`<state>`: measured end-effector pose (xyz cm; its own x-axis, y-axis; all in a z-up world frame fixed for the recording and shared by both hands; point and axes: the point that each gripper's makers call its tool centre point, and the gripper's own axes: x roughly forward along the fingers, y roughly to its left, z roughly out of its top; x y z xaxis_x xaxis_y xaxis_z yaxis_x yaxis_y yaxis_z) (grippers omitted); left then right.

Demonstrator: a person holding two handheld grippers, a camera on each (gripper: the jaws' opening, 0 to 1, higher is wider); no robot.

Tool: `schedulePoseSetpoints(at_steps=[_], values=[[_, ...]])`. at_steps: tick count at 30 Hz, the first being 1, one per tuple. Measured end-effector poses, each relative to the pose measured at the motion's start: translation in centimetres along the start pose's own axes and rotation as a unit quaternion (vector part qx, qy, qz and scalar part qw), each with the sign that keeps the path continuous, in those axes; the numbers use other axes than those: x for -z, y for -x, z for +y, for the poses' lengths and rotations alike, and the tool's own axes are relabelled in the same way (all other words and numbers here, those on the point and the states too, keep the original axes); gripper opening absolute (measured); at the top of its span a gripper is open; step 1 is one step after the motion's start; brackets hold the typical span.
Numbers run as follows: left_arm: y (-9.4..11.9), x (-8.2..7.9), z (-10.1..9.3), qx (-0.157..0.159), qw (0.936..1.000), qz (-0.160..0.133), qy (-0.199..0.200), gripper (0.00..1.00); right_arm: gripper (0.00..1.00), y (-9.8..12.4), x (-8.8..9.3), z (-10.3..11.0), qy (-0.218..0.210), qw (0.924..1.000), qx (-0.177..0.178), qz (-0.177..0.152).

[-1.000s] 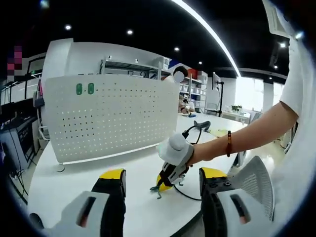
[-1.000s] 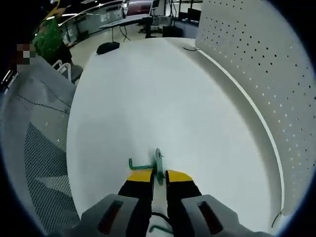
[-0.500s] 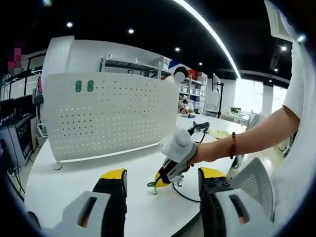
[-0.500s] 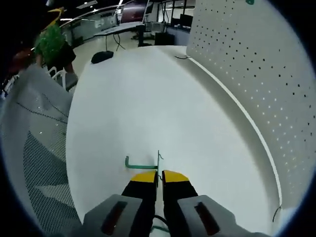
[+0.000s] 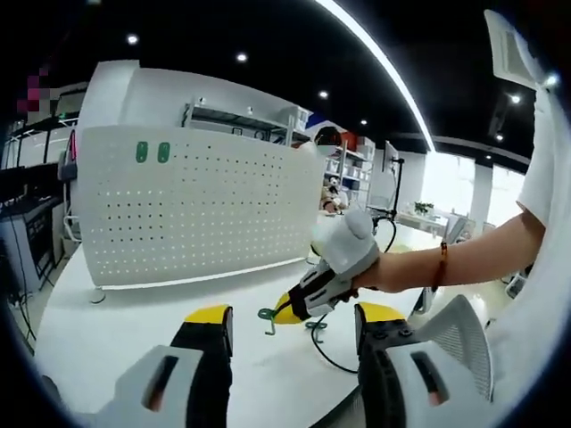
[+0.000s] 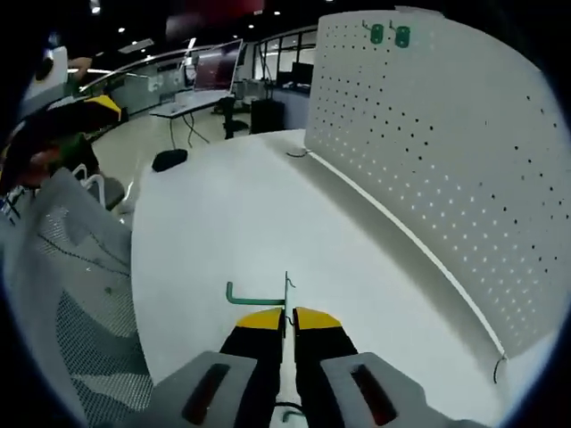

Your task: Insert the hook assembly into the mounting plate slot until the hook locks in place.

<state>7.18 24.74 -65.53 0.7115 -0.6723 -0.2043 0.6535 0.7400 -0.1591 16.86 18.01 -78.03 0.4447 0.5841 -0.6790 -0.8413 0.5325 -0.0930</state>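
A white perforated mounting plate (image 5: 196, 209) stands upright at the back of the white table (image 5: 116, 312); two green pieces (image 5: 153, 153) sit near its top left. In the left gripper view my right gripper (image 5: 287, 309) comes in from the right, shut on a green hook (image 5: 266, 316) held just above the table. My left gripper (image 5: 294, 314) hangs open in front of it, holding nothing. In the right gripper view the right gripper (image 6: 287, 314) pinches the green hook (image 6: 254, 297), whose arm sticks out to the left. The mounting plate (image 6: 446, 178) rises on the right there.
A grey mesh chair back (image 6: 80, 294) stands off the table's left edge, and another chair back (image 5: 464, 334) sits at the lower right. A second green hook (image 5: 314, 332) and a black cable (image 5: 335, 349) lie on the table under the right gripper. A person's forearm (image 5: 455, 259) reaches in.
The right gripper closed on the green hook and lifted it off the table, rising toward the mounting plate. The left gripper stayed open and barely moved.
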Motion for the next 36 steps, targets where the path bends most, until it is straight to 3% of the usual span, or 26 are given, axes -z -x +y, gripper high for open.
schedulePoseSetpoints(at_steps=[11, 15, 36], values=[[0.1, -0.1, 0.2, 0.01, 0.999, 0.003, 0.044, 0.53, 0.02, 2.9, -3.9, 1.1, -0.016, 0.9967, 0.018, -0.077], [-0.1, -0.4, 0.3, 0.01, 0.9987, -0.004, 0.049, 0.53, 0.02, 3.8, -5.0, 1.4, -0.011, 0.9955, 0.022, -0.091], [-0.2, -1.4, 0.8, 0.019, 0.995, -0.036, 0.092, 0.5, 0.02, 7.0, -8.8, 3.3, -0.04, 0.9828, 0.043, -0.175]])
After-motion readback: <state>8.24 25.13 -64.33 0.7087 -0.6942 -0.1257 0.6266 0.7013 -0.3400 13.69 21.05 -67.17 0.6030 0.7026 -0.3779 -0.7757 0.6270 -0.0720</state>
